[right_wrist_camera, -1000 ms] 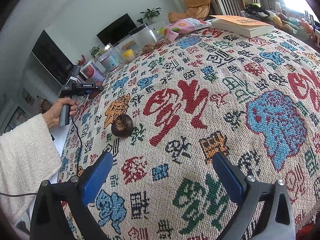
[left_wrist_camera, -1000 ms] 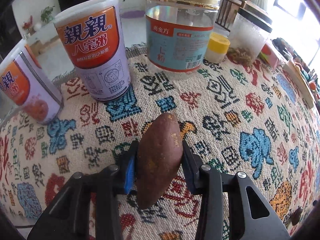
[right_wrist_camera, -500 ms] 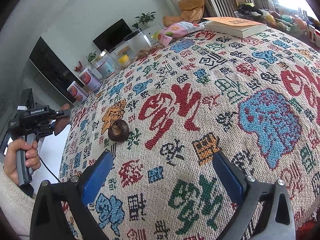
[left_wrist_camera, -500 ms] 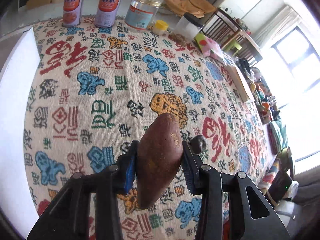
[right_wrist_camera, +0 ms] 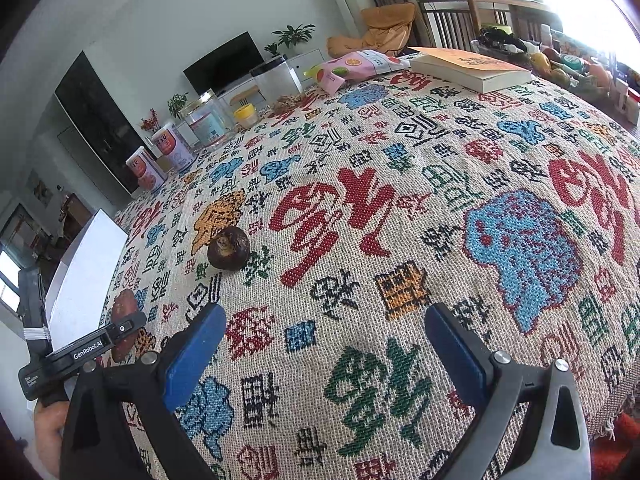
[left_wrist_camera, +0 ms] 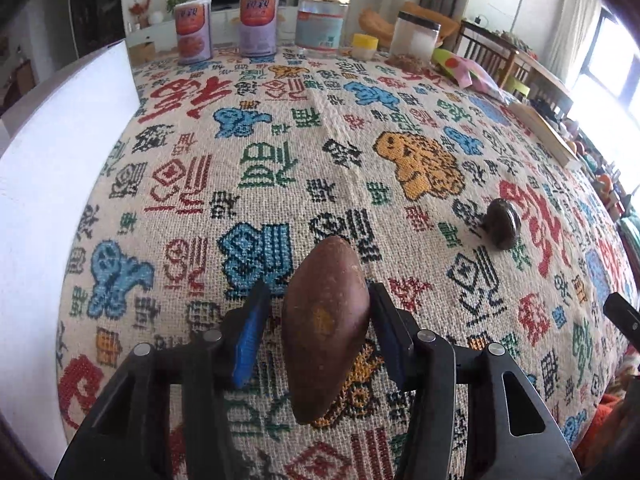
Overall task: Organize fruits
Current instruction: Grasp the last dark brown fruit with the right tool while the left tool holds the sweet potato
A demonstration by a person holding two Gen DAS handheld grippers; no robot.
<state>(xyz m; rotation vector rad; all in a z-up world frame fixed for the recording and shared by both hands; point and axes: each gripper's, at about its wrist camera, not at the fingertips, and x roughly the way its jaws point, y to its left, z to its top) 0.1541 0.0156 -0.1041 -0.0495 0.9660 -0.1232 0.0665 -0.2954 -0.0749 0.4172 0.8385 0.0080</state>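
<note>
A reddish-brown sweet potato [left_wrist_camera: 326,326] sits between the fingers of my left gripper [left_wrist_camera: 318,320]. The right pad touches it; a gap shows between it and the blue left pad, so the jaws have loosened. It is low over the patterned tablecloth [left_wrist_camera: 280,152] near the front left edge. The right wrist view also shows the sweet potato [right_wrist_camera: 125,304] and the left gripper [right_wrist_camera: 120,330]. A dark round fruit [left_wrist_camera: 503,222] lies on the cloth ahead and to the right, also in the right wrist view [right_wrist_camera: 229,248]. My right gripper [right_wrist_camera: 324,344] is open and empty above the cloth.
Two cans [left_wrist_camera: 194,32], a glass jar [left_wrist_camera: 322,20], a yellow-lidded pot [left_wrist_camera: 365,46] and a clear container [left_wrist_camera: 416,38] stand along the far edge. A snack bag [right_wrist_camera: 356,66] and a book [right_wrist_camera: 472,68] lie at the back right. A white board [left_wrist_camera: 52,168] borders the left.
My left gripper has carried the sweet potato back from the cans to the near edge and lowered it toward the cloth. The left pad has come off it. My right gripper barely moved.
</note>
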